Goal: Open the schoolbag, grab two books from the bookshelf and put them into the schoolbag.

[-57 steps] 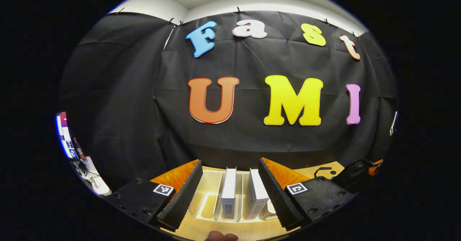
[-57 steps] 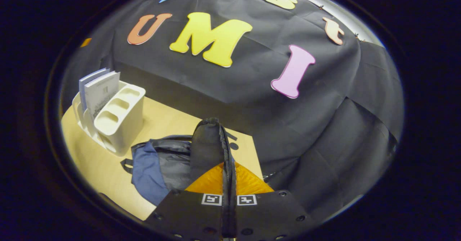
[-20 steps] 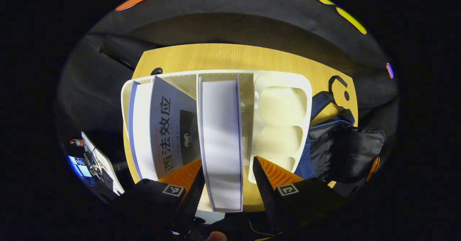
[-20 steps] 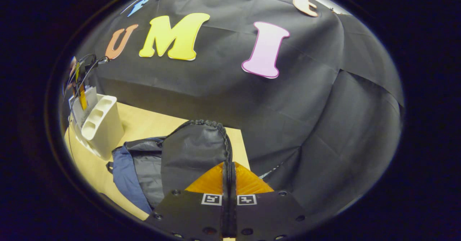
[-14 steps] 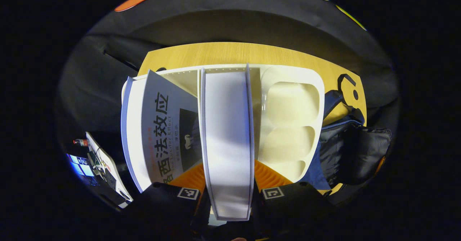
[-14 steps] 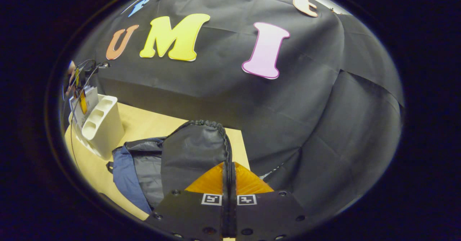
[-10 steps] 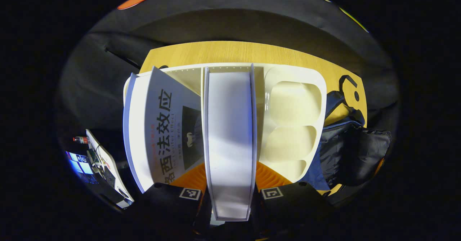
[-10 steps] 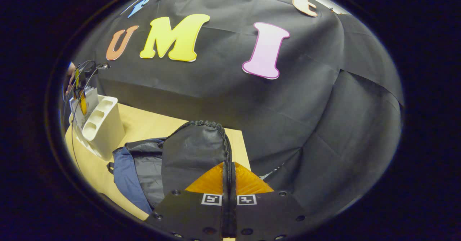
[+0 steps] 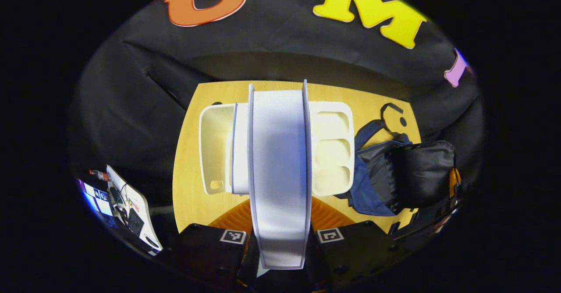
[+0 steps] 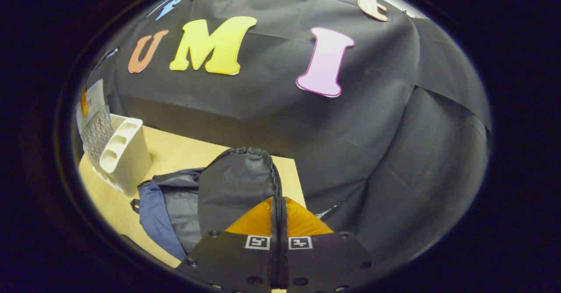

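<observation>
We judge the main risk is at the schoolbag (image 10: 206,196), lying in the lower middle of the right gripper view on the worktop (image 10: 175,157): the right claw (image 10: 279,223) is closed on its flap edge, and if this thin fabric slips the mouth falls shut. The left claw (image 9: 280,236) grips one book (image 9: 280,166) by its bottom edge above the bookshelf (image 9: 331,148), so it could tilt or slide out. The second book (image 9: 240,148) is half hidden behind it, and the bag's inside is too dark to see.
</observation>
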A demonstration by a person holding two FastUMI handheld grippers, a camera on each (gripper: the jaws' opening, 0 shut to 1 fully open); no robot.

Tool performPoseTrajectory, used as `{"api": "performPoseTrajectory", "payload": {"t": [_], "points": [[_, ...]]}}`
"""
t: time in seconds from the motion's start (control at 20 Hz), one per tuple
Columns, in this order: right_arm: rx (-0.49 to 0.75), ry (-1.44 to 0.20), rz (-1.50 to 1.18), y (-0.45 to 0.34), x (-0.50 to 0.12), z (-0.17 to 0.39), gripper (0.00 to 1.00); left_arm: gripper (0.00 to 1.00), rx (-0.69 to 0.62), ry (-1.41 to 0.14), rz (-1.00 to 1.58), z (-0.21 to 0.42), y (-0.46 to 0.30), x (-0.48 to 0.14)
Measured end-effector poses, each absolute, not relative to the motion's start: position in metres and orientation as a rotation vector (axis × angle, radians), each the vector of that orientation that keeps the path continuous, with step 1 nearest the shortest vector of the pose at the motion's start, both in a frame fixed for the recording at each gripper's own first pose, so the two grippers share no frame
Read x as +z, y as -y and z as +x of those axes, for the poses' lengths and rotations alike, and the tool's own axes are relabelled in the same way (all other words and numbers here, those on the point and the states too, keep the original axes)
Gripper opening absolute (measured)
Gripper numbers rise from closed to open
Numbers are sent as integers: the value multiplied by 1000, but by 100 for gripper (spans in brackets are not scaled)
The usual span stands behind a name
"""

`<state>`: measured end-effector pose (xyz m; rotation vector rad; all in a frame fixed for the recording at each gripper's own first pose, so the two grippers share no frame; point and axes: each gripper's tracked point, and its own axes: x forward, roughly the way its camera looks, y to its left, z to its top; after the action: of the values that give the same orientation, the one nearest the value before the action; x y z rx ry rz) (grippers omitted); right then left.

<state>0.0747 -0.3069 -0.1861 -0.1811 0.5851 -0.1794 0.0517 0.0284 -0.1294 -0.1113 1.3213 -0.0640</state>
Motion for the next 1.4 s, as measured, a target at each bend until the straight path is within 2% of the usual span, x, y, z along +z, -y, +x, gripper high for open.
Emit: {"api": "performPoseTrajectory", "payload": {"t": [0.3, 0.55, 0.8, 1.1, 1.4], "points": [[-195, -594, -184, 302, -182, 73, 0, 43, -165, -1123, -275, 33, -27, -57], [-200, -600, -190, 299, -183, 70, 0, 45, -335, -1096, -589, 22, 56, -55], [-190, -598, -219, 293, -186, 70, 0, 43, -431, -1139, -676, 7, 147, -104], [-186, -606, -215, 295, -187, 69, 1, 43, -472, -1246, -742, -22, 257, -190], [-198, -606, -186, 299, -188, 73, 1, 44, -448, -1247, -816, -17, 300, -251]]}}
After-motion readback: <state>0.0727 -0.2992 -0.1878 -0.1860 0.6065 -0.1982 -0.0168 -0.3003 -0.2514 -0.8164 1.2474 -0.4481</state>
